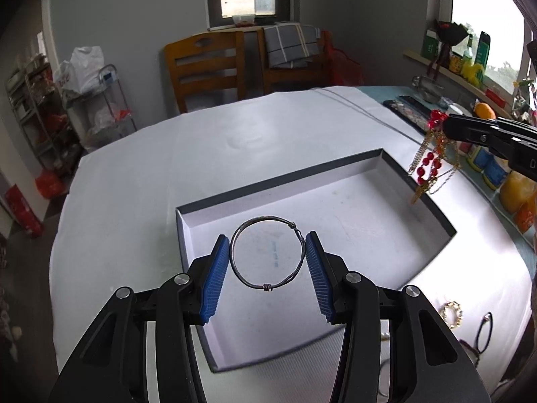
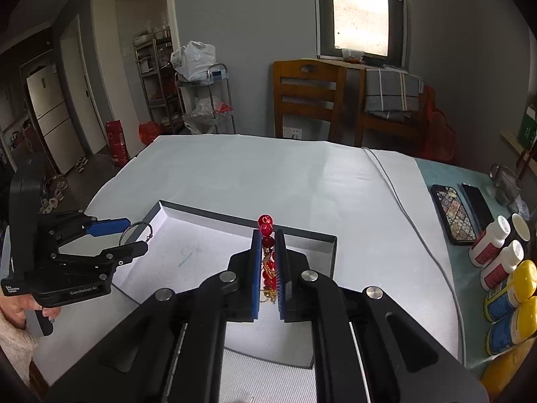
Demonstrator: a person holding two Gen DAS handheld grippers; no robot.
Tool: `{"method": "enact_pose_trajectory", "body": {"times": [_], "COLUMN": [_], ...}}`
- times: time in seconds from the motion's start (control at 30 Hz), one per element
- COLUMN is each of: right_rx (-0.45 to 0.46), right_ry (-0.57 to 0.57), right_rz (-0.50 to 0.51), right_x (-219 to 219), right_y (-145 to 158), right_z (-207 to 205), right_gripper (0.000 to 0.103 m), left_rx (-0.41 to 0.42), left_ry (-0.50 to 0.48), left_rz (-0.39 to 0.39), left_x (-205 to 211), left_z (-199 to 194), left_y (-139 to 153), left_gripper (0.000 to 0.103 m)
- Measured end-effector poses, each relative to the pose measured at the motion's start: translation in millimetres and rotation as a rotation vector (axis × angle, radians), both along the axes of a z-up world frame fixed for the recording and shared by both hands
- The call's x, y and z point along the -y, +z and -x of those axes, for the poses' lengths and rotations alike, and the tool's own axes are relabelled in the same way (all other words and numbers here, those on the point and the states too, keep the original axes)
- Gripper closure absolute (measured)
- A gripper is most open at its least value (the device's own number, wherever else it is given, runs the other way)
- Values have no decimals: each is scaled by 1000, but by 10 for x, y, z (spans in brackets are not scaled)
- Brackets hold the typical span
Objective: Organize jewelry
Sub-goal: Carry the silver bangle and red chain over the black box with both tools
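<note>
My left gripper [image 1: 267, 240] is shut on a thin silver wire bangle [image 1: 267, 254], held by its sides above the near left part of a shallow grey box with a white inside [image 1: 335, 181]. In the right wrist view the same left gripper [image 2: 136, 235] holds the bangle [image 2: 134, 231] over the box's left corner. My right gripper [image 2: 267, 235] is shut on a red bead and gold chain piece [image 2: 266, 226] above the box [image 2: 208, 252]. From the left wrist view this red and gold piece [image 1: 431, 164] dangles from the right gripper over the box's right rim.
A white cloth [image 1: 201, 154] covers the table. A gold bracelet [image 1: 451, 314] and a black cord loop [image 1: 485, 332] lie near the right front. Bottles [image 2: 503, 268], two phones [image 2: 453, 211] and a cable [image 2: 412, 221] sit on the right. Chairs [image 2: 308, 100] stand behind.
</note>
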State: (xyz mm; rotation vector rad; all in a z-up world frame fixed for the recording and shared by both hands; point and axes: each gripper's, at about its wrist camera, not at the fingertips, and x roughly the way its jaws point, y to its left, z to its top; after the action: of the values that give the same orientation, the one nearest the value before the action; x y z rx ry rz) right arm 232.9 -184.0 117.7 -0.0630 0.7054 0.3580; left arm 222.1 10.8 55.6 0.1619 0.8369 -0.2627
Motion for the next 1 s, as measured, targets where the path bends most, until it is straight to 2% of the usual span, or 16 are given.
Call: {"method": "enact_pose_trajectory", "body": {"times": [0.2, 0.37, 0.43, 0.57, 0.77, 0.83, 0.97, 1.0], "right_rx": [-59, -124, -151, -191, -230, -235, -234, -230], "right_ry": [-60, -97, -106, -117, -116, -114, -108, -108], "right_rz": [7, 41, 46, 58, 69, 69, 62, 60], "right_x": [-43, -101, -113, -126, -144, -148, -145, -142], "right_y": [-360, -688, -798, -957, -1089, -1110, -1104, -1094], "right_z": [-388, -644, -703, -732, -743, -740, -714, -701], "right_gripper": [96, 96, 96, 96, 96, 96, 92, 85], "left_rx": [-75, -130, -155, -196, -195, -203, -182, -175], "left_ry": [59, 108, 118, 116, 115, 117, 120, 122], "left_rz": [-20, -5, -9, -64, -66, -57, -59, -59], "left_x": [-35, -111, -114, -44, -35, -40, -30, -31], "left_z": [-471, -718, -773, -825, -828, -843, -826, -817], "left_y": [-301, -457, -533, -685, -703, -701, -673, -661], "left_gripper": [54, 54, 54, 54, 53, 40, 38, 37]}}
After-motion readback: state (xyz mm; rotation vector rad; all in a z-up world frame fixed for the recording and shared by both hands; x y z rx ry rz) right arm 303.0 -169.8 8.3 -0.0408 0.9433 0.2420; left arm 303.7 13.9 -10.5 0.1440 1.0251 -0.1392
